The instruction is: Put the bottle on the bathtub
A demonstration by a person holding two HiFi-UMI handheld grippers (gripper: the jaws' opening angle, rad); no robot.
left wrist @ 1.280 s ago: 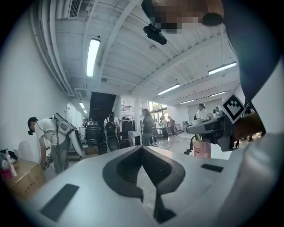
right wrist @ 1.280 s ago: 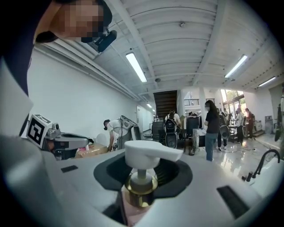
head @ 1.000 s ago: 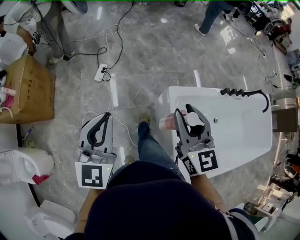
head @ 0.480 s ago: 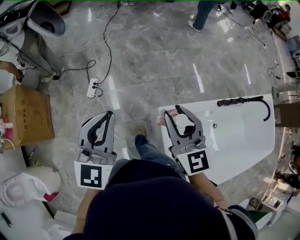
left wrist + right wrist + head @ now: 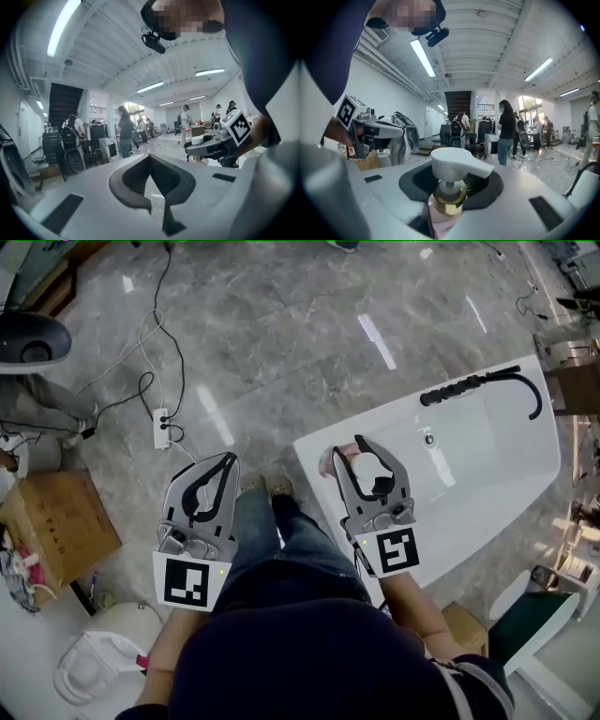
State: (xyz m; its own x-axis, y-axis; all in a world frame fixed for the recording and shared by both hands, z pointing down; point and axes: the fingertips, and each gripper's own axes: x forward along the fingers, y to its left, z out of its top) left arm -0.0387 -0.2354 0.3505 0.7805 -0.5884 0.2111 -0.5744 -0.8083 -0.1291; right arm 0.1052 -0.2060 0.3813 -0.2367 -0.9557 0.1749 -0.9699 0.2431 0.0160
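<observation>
A pump bottle (image 5: 372, 470) with a pink body, gold collar and white pump head is clamped in my right gripper (image 5: 362, 442), whose jaws are shut on it. In the head view it hangs over the left end of the white bathtub (image 5: 487, 460), just inside the rim. In the right gripper view the bottle (image 5: 449, 199) stands upright between the jaws, pump head (image 5: 458, 164) on top. My left gripper (image 5: 225, 461) is held over the floor to the left of the tub. Its black pads meet at the tip and hold nothing.
A black faucet with a hand shower (image 5: 478, 382) sits on the tub's far rim. The person's legs and shoes (image 5: 267, 491) stand between the grippers. A power strip (image 5: 161, 427) with cables lies on the floor, and a cardboard box (image 5: 58, 526) at the left. Several people stand farther off.
Both grippers have travelled across the floor with the person. In the head view the tub has swung to a diagonal and the box has slid toward lower left. The bottle stays in the right gripper.
</observation>
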